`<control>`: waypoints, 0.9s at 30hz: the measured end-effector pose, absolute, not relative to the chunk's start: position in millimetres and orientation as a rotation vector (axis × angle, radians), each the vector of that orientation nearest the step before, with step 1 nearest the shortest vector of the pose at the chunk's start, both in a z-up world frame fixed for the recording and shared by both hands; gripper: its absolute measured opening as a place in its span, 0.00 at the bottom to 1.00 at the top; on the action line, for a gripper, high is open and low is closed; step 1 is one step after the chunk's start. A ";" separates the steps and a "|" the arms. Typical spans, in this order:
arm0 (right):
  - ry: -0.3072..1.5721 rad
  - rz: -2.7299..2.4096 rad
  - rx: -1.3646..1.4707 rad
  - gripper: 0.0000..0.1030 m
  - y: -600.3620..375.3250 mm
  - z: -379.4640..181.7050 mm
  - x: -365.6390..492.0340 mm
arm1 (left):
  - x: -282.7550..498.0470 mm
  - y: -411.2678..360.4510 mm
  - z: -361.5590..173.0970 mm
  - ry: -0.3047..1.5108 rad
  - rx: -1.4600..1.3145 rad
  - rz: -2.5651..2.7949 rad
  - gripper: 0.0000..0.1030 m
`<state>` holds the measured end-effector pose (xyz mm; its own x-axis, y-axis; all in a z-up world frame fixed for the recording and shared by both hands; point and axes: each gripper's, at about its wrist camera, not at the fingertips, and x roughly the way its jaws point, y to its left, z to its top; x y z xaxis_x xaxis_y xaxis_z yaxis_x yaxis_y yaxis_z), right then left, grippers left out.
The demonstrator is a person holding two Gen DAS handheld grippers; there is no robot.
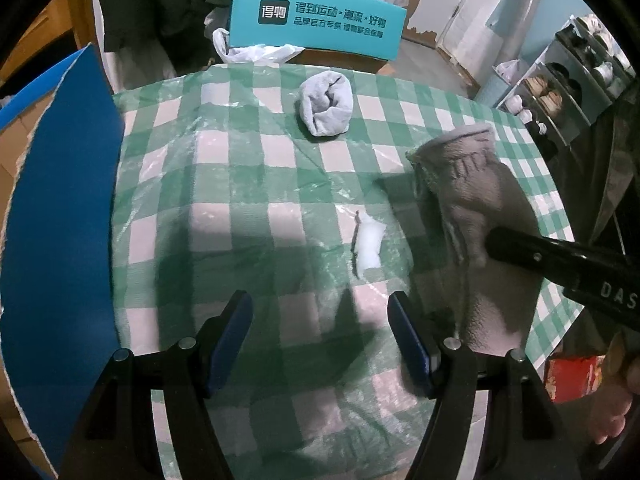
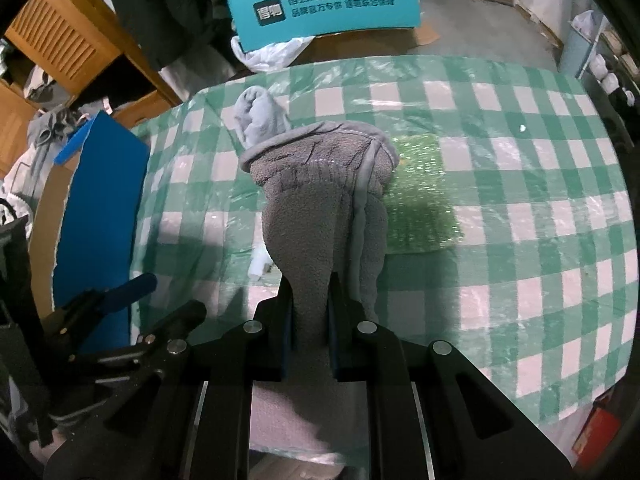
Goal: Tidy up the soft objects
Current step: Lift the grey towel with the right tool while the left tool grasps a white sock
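One grey sock (image 1: 326, 108) already sits rolled at the far side of the checked table (image 1: 240, 184) (seemingly finished), while we clamp the brown sock (image 2: 320, 216) in our right gripper (image 2: 310, 312), unrolled, our left gripper (image 1: 320, 332) spread wide and empty.

The light is dim and cool in both views, and it seems to come from above and a little behind me. My left claw (image 1: 320, 332) throws soft dark shadows forward on the checked surface (image 1: 240, 184). In the right wrist view a shadow lies just right of the grey fleece (image 2: 320, 216), and the clear plastic cover there gives a sparkling green glare (image 2: 420, 168). The fisheye bends all straight lines; the teal box (image 1: 320, 20) looks curved. The corners are black. The edges are soft, and my own claw parts near the lens are slightly blurred.
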<state>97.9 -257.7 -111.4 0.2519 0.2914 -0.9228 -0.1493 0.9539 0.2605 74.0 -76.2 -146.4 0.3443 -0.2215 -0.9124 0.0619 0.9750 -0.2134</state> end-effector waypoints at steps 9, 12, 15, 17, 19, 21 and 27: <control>1.254 0.247 0.129 0.12 -286.0 -108.5 98.9 | 96.4 -94.3 -150.3 1.209 -0.167 -0.202 0.69; 1.252 0.231 0.131 0.12 -295.6 -111.9 99.9 | 100.6 -101.4 -152.1 1.206 -0.149 -0.201 0.69; 1.254 0.222 0.146 0.12 -304.6 -115.5 101.2 | 105.7 -109.9 -155.5 1.210 -0.129 -0.204 0.69; 1.256 0.218 0.157 0.12 -310.1 -118.2 102.2 | 108.5 -114.5 -157.5 1.214 -0.122 -0.207 0.69; 1.259 0.214 0.166 0.12 -314.2 -120.5 103.2 | 111.3 -118.7 -159.6 1.215 -0.118 -0.211 0.69; 1.262 0.214 0.170 0.12 -316.6 -122.8 104.1 | 113.7 -121.6 -161.3 1.217 -0.112 -0.215 0.69; 1.269 0.213 0.187 0.12 -323.1 -128.4 106.5 | 119.9 -127.9 -168.1 1.223 -0.115 -0.216 0.69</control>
